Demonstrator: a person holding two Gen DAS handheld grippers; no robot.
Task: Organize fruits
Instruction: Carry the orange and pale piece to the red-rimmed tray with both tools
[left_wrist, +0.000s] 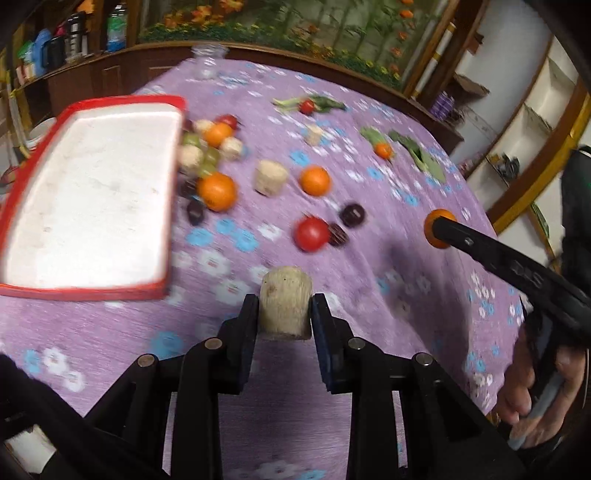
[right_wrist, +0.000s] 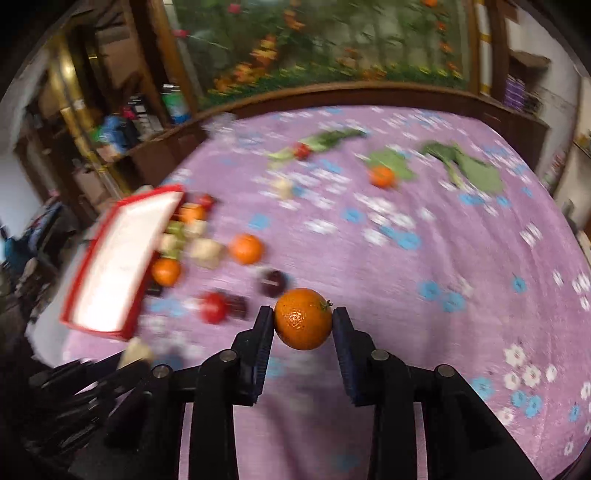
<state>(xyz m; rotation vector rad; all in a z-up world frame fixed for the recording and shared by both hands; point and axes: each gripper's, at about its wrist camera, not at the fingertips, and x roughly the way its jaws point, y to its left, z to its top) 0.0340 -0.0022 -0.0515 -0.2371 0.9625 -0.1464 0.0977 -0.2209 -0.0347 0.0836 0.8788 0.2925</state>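
Your left gripper (left_wrist: 284, 306) pinches a pale cork-like piece (left_wrist: 285, 301); your right gripper (right_wrist: 303, 325) pinches an orange (right_wrist: 303, 319). Below lies a purple flowered cloth (right_wrist: 424, 295), bare on the right. The red-rimmed tray (left_wrist: 92, 199) sits left, fruit piled beside it. Shelves stand behind.

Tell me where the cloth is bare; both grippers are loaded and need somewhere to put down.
Free: the purple flowered tablecloth right of the dark plums, below the green leaves. The red-rimmed white tray is bare too. Crowded: the fruit heap along the tray's right edge.

Home: floral tablecloth (right_wrist: 424, 266), cluttered shelves (left_wrist: 55, 48)
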